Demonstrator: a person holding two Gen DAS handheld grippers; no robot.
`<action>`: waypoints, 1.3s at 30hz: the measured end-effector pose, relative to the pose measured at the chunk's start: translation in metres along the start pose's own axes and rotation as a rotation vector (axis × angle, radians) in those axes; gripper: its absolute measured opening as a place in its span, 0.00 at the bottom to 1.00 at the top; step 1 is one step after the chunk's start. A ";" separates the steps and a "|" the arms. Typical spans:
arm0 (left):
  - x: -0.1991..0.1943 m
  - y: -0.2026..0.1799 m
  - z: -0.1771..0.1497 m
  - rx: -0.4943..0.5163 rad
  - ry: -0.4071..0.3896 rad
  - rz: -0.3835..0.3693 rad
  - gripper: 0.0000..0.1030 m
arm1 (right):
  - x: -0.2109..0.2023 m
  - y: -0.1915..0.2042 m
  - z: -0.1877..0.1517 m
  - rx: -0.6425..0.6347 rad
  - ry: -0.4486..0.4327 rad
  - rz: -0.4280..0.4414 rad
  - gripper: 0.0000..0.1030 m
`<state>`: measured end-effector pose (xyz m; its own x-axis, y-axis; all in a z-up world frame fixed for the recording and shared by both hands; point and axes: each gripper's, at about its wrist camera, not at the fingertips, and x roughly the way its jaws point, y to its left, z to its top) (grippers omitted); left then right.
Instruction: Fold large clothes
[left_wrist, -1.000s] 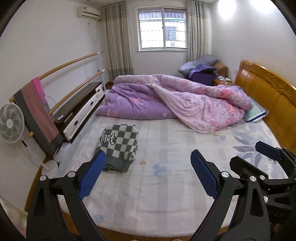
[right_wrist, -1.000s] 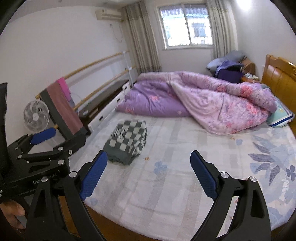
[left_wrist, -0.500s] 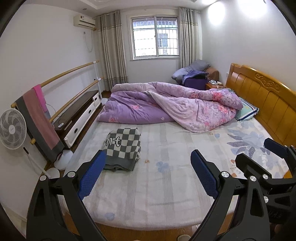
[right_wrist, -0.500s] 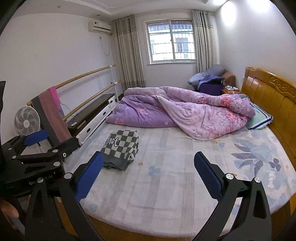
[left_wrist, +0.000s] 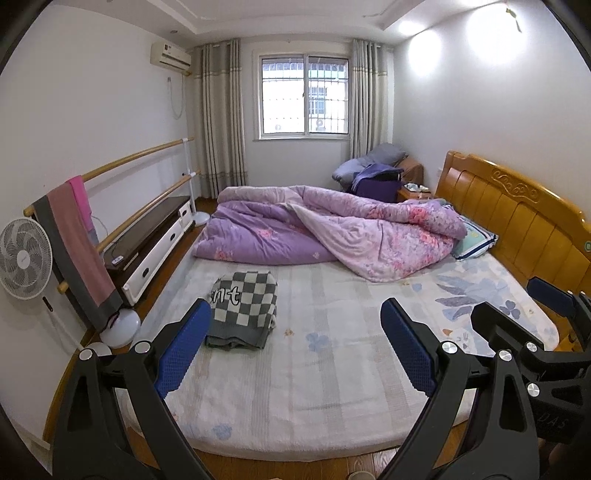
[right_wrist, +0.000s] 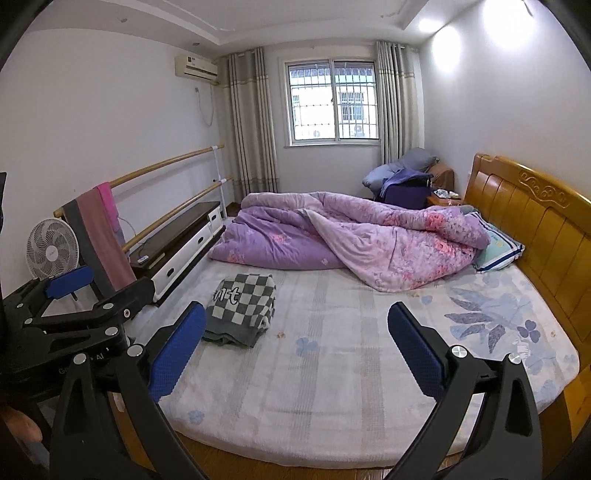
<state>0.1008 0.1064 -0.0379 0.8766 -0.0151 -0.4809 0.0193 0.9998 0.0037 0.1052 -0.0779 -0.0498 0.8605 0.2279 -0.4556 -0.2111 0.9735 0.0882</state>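
Observation:
A folded grey-and-white checkered garment (left_wrist: 242, 306) lies on the left part of the bed's pale sheet (left_wrist: 332, 354); it also shows in the right wrist view (right_wrist: 240, 308). My left gripper (left_wrist: 295, 347) is open and empty, held back from the foot of the bed. My right gripper (right_wrist: 295, 349) is open and empty beside it. The right gripper also shows at the right edge of the left wrist view (left_wrist: 546, 332), and the left gripper at the left edge of the right wrist view (right_wrist: 74, 302).
A crumpled purple floral quilt (left_wrist: 332, 232) covers the far half of the bed. A wooden headboard (left_wrist: 517, 218) is on the right. On the left stand a fan (left_wrist: 22, 258), wall bars with hanging towels (left_wrist: 77, 243), and a low cabinet (left_wrist: 151, 236).
Both grippers have drawn back and risen away from the bed, so more of the room and ceiling shows. The folded garment has not moved. Both grippers stay open.

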 end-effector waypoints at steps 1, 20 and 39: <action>-0.003 0.001 0.001 0.001 -0.005 -0.002 0.91 | -0.002 0.000 0.000 0.000 -0.002 -0.002 0.93; -0.015 0.007 0.010 0.000 -0.018 -0.034 0.91 | -0.011 0.000 0.002 0.003 -0.013 -0.025 0.93; -0.001 0.003 0.019 0.011 0.001 -0.049 0.91 | -0.003 -0.008 0.006 0.020 0.012 -0.033 0.93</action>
<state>0.1087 0.1092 -0.0211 0.8742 -0.0640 -0.4813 0.0674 0.9977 -0.0102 0.1070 -0.0860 -0.0438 0.8613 0.1958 -0.4688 -0.1734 0.9806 0.0911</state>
